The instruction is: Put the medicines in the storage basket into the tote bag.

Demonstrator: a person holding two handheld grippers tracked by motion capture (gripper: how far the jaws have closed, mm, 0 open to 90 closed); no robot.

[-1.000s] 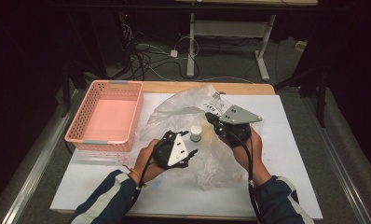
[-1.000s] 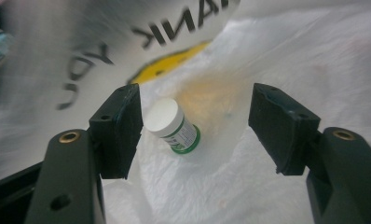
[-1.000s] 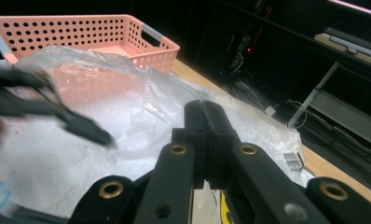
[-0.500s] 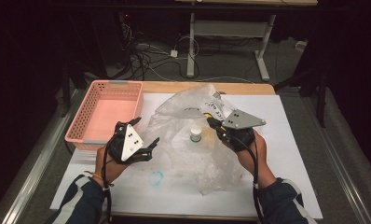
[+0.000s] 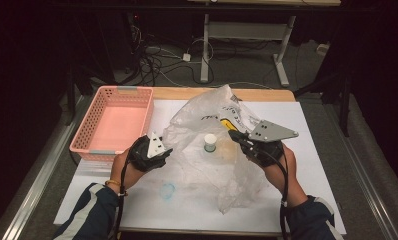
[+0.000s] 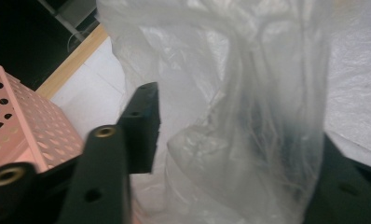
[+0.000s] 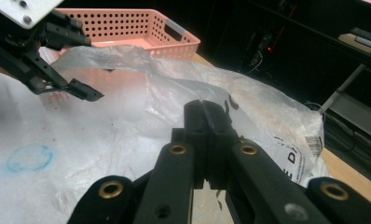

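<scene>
A crumpled clear plastic bag (image 5: pixel 222 150) lies at the middle of my white-covered table (image 5: pixel 307 165), with a small white-capped jar (image 5: pixel 210 143) inside it. The pink perforated plastic basket (image 5: pixel 114 125) sits to its left, at the table's far-left part. A blue ring mark (image 5: pixel 167 190) lies near-left of the bag.
</scene>
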